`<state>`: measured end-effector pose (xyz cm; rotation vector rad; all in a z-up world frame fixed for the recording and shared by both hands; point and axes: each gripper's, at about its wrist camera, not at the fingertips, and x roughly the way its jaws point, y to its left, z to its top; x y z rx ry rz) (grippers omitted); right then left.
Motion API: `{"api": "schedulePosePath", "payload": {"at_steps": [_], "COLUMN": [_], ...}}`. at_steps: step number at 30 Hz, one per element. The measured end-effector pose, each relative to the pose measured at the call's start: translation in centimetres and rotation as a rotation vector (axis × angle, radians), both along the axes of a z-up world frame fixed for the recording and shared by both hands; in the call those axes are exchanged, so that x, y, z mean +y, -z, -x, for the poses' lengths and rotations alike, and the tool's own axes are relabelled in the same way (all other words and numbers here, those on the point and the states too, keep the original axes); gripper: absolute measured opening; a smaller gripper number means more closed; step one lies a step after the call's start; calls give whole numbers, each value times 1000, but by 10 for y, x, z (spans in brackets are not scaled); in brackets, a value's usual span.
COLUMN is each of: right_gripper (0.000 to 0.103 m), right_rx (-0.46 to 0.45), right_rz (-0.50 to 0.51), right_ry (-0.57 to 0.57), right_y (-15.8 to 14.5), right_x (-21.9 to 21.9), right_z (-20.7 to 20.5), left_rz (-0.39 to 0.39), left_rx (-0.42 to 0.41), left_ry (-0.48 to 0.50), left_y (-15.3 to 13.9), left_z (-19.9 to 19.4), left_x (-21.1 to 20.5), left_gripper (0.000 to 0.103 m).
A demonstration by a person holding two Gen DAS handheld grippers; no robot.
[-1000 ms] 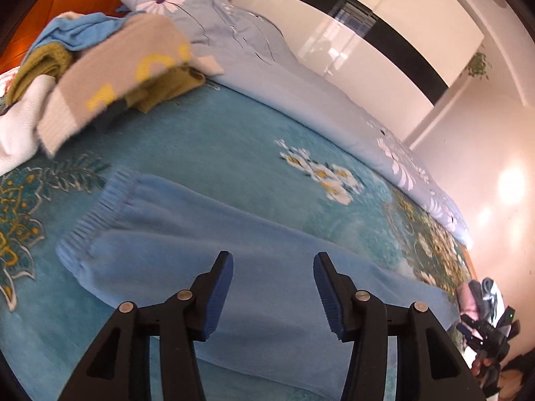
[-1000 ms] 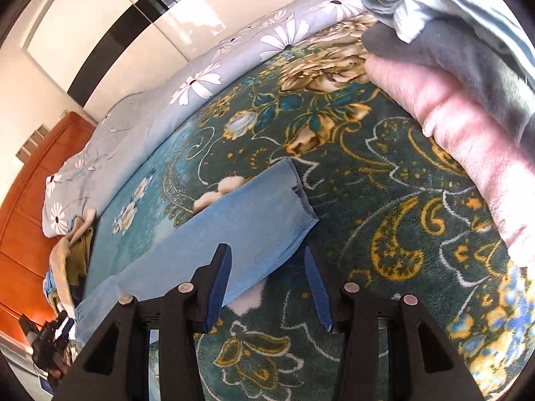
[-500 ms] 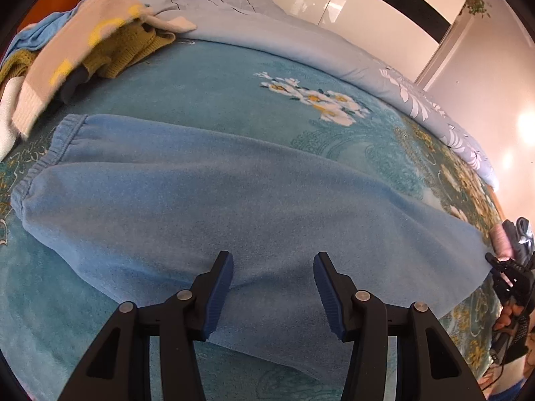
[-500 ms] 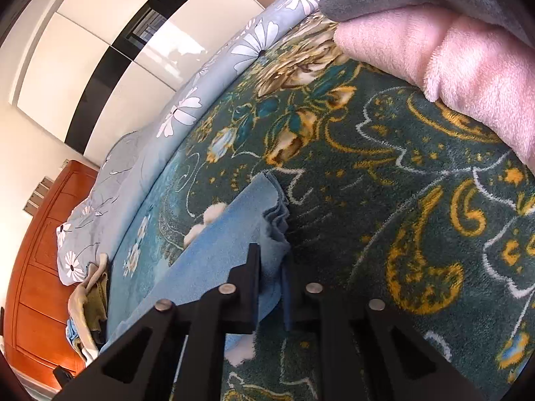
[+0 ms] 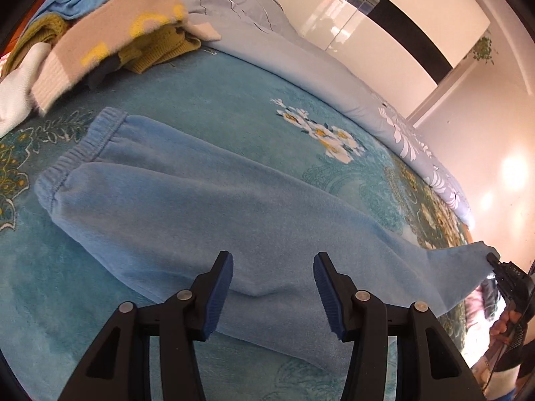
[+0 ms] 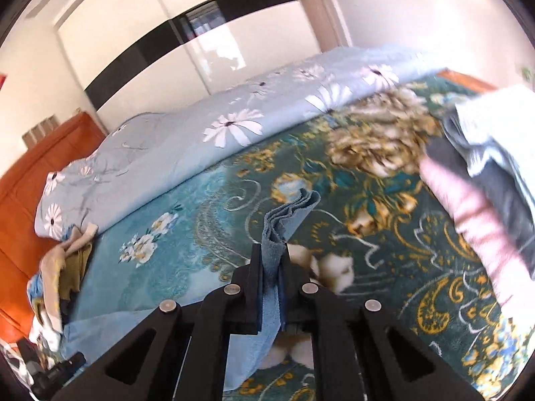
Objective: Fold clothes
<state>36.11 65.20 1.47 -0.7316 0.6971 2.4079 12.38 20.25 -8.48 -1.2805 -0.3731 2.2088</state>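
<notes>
On the bed, right under the left gripper [image 5: 272, 287], the blue trousers [image 5: 207, 214] lie flat along the teal blanket [image 5: 207, 90], waistband end at the far left, and those left jaws stand wide with nothing between them, hovering over the near edge. Over at the right gripper [image 6: 271, 287], the jaws are pinched tight on the cuff end, cloth bunched up and fanning out above the tips, lifted clear of the blanket. To do this fold well, I'd say the right should carry that cuff in a smooth arc toward the waistband, low and taut, while the left pins or grips the midline so the crease lands straight and the lower layer doesn't drag. Only the left view shows the waistband and the whole length of the trousers, plus the messy pile [image 5: 110, 30] beyond. Only the right view shows the grip close up, and the folded stack [image 6: 481, 200] at the far right
</notes>
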Motion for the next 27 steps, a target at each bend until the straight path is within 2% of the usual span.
{"api": "schedulePosePath", "payload": {"at_steps": [5, 10, 15, 19, 23, 27], "right_gripper": [7, 7, 7, 7, 7, 10], "right_rx": [-65, -123, -173, -255, -316, -339], "right_rz": [-198, -275, -297, -323, -317, -291], "right_ry": [-203, -387, -510, -582, -627, -637], "right_y": [-27, -12, 18, 53, 81, 95], "right_x": [-87, -171, -240, -285, -309, -318], "right_z": [62, 120, 156, 172, 171, 173], "left_rz": [-40, -71, -94, -99, -105, -107], "left_rx": [13, 19, -3, -22, -28, -26], "left_ry": [-95, -206, -253, -255, -269, -264], "left_y": [-8, -9, -2, 4, 7, 6], "left_z": [10, 14, 17, 17, 15, 15], "left_x": [-49, -99, -127, -134, -140, -137], "left_gripper": [54, 57, 57, 57, 57, 57]}}
